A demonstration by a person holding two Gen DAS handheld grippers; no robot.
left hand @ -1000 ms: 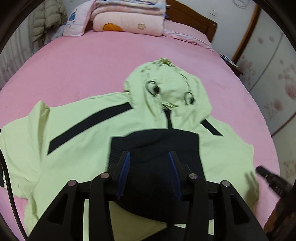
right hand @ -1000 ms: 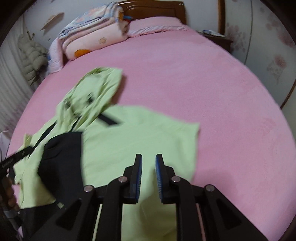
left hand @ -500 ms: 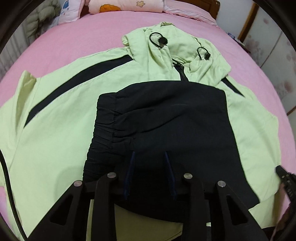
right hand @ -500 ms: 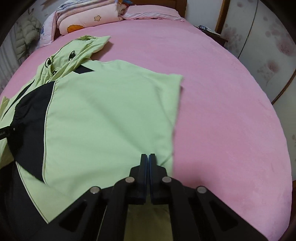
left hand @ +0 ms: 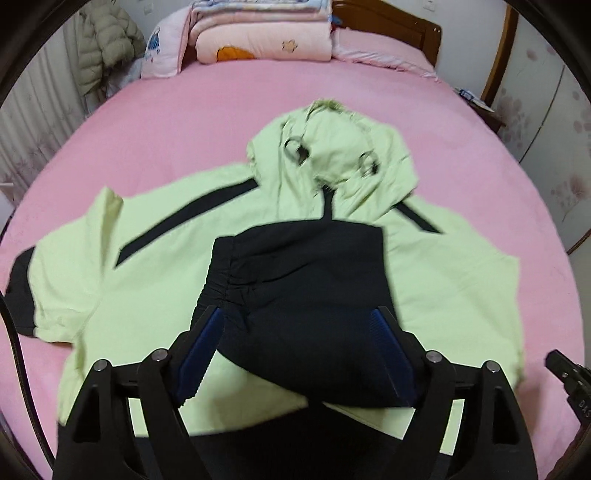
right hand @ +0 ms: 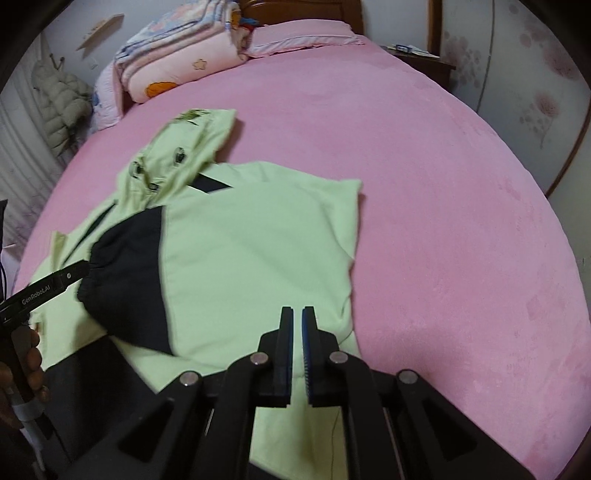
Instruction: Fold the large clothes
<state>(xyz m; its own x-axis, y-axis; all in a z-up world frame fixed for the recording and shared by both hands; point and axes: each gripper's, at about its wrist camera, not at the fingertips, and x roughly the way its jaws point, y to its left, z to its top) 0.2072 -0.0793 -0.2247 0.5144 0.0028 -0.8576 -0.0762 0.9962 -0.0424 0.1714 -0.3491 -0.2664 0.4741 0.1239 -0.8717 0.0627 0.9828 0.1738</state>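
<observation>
A light green hooded jacket [left hand: 147,280] with dark stripes lies spread on the pink bed [left hand: 192,110], hood toward the headboard. Its dark cuffed sleeve end [left hand: 303,280] is folded across the chest. My left gripper [left hand: 295,332] is wide open, its blue pads either side of the dark sleeve end, just above it. In the right wrist view the jacket [right hand: 258,240] lies with the dark sleeve [right hand: 129,273] to the left. My right gripper [right hand: 297,317] has its jaws nearly together, a thin gap showing, over the jacket's lower right hem, holding nothing I can see.
Folded pink quilts [left hand: 258,37] and a pillow are stacked at the wooden headboard [left hand: 391,26]. A puffy coat [left hand: 107,48] hangs at the far left. A nightstand [right hand: 421,55] stands by the bed's far right. The left gripper's body [right hand: 40,295] and hand show at the left edge.
My left gripper opened wide, let go of the dark sleeve and pulled back and up. My right gripper lifted off the hem and its jaws parted slightly.
</observation>
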